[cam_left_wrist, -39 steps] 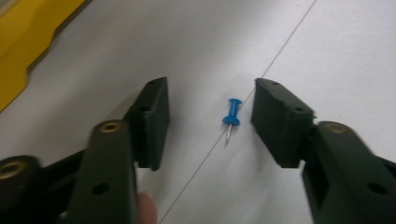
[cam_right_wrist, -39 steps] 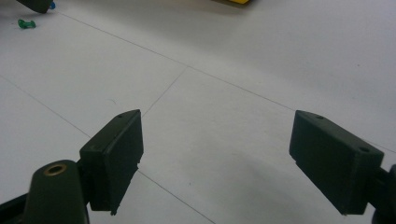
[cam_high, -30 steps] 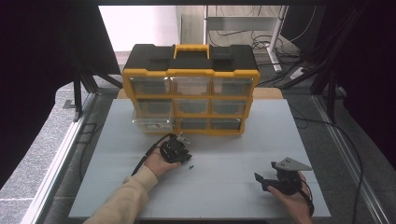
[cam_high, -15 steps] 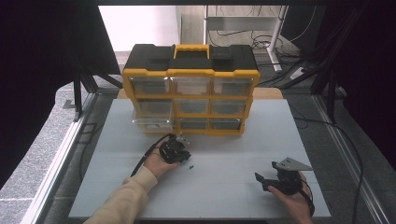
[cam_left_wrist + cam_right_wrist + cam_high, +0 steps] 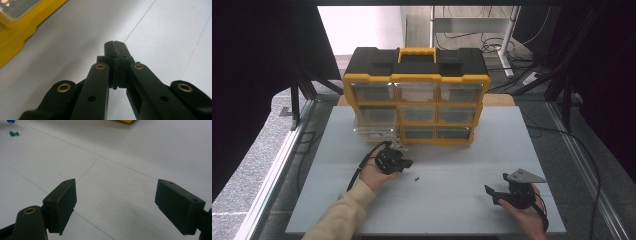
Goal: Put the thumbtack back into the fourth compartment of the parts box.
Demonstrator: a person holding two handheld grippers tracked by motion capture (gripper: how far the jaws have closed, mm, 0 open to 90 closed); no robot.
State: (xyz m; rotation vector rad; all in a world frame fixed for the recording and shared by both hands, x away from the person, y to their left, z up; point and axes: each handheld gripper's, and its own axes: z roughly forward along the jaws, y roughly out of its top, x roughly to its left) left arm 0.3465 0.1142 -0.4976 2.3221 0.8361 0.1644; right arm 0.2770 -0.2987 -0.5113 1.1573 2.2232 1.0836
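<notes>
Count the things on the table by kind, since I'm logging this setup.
Drawer organiser: 1
Green pushpin: 1
Blue pushpin, cut off at the frame's edge: 1
Grippers: 2, left gripper and right gripper
Total: 5

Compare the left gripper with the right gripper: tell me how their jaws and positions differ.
The left gripper has its jaws shut flat against each other; the right gripper has its jaws wide apart with bare table between them. The left gripper sits close to the yellow organizer, beside a green pushpin; the right gripper rests farther off, near the table's front edge. Both are black and hand-held.
</notes>
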